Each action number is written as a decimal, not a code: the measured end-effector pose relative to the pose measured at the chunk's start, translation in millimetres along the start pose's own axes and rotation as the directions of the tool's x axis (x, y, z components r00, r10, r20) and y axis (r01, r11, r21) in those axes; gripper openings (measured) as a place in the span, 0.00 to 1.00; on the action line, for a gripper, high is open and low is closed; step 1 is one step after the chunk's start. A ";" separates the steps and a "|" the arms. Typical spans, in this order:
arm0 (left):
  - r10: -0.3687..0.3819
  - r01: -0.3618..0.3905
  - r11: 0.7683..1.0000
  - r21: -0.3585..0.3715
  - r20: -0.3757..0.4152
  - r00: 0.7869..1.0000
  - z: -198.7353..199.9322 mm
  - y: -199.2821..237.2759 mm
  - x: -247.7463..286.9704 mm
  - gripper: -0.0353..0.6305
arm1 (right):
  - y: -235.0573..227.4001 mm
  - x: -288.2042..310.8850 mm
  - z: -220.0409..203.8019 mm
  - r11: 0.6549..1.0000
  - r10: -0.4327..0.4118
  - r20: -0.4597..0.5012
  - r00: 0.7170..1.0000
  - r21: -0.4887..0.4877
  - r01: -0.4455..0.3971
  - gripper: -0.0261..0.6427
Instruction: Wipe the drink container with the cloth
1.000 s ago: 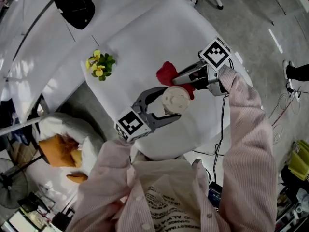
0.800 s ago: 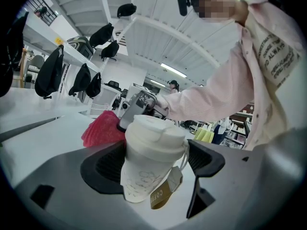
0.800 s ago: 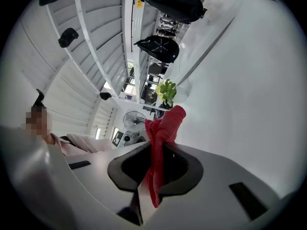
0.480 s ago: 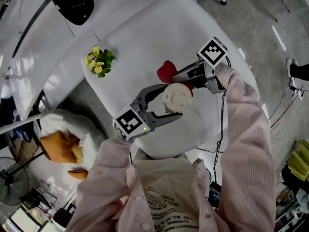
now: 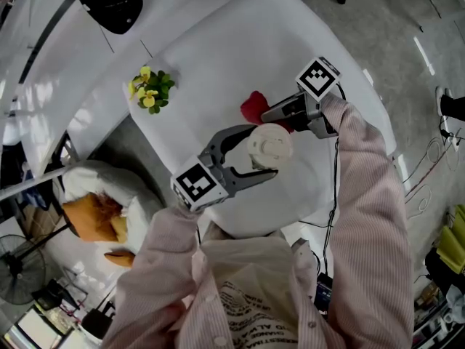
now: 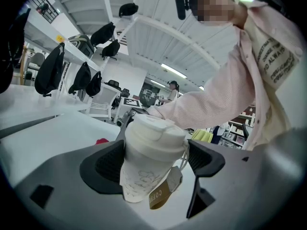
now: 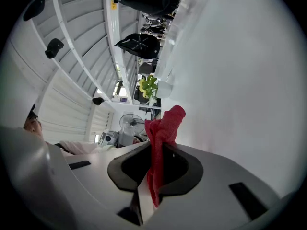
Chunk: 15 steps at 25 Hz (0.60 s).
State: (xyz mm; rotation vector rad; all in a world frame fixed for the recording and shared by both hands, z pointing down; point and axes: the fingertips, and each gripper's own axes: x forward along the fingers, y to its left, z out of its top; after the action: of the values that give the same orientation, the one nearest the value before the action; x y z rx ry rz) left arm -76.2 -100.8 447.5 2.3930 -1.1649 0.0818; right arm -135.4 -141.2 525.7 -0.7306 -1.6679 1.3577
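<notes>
- The yellow flowers [image 5: 150, 95] sit at the left edge of the bench [image 5: 218, 49], well apart from both tools. The far middle of the bench top is open white surface.
- The left tool [image 5: 263, 151] comes in from the near left, with its marker cube nearest the person. Its sleeve [image 5: 156, 267] is bent close to the chest.
- In the left gripper view, the left tool [image 6: 156, 162] has its jaws closed around the drink container [image 6: 153, 152], one pad on each side below the lid. The container leans in the grip and a brown tag hangs at its side. I cannot tell whether its base touches the bench.
- The drink container [image 5: 269, 145] is white and lidded. It is near the middle of the bench, towards the near edge.
- The red cloth [image 5: 253, 107] is just beyond the container, touching or almost touching its far side.
- The right tool [image 5: 267, 117] reaches in from the right on an extended forearm, with its marker cube facing up.
- In the right gripper view, the right tool [image 7: 156, 166] has its jaws clamped on the cloth [image 7: 160, 133], with a bunched end sticking out past the tips.
- The right edge of the bench runs just behind the right tool, with little room there.
</notes>
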 end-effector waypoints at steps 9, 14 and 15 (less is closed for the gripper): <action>-0.005 0.005 1.000 -0.004 -0.001 1.000 0.2 0.2 -0.1 0.65 | -21.6 7.1 -1.9 0.998 -0.047 -0.011 0.999 0.029 0.047 0.11; -0.009 0.009 1.000 0.002 -0.006 1.000 -0.8 0.0 0.1 0.65 | -33.3 11.7 -2.9 0.996 -0.089 -0.016 0.996 0.023 0.090 0.11; -0.009 0.009 1.000 0.003 -0.009 1.000 -1.0 -0.2 -0.1 0.65 | -35.9 12.6 -3.2 0.995 -0.101 -0.016 0.995 0.024 0.102 0.11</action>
State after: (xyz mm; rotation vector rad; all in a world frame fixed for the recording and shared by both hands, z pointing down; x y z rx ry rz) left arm -76.0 -100.2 448.3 2.3982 -1.1508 0.0913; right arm -136.1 -137.7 563.7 -0.6311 -1.6514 1.2968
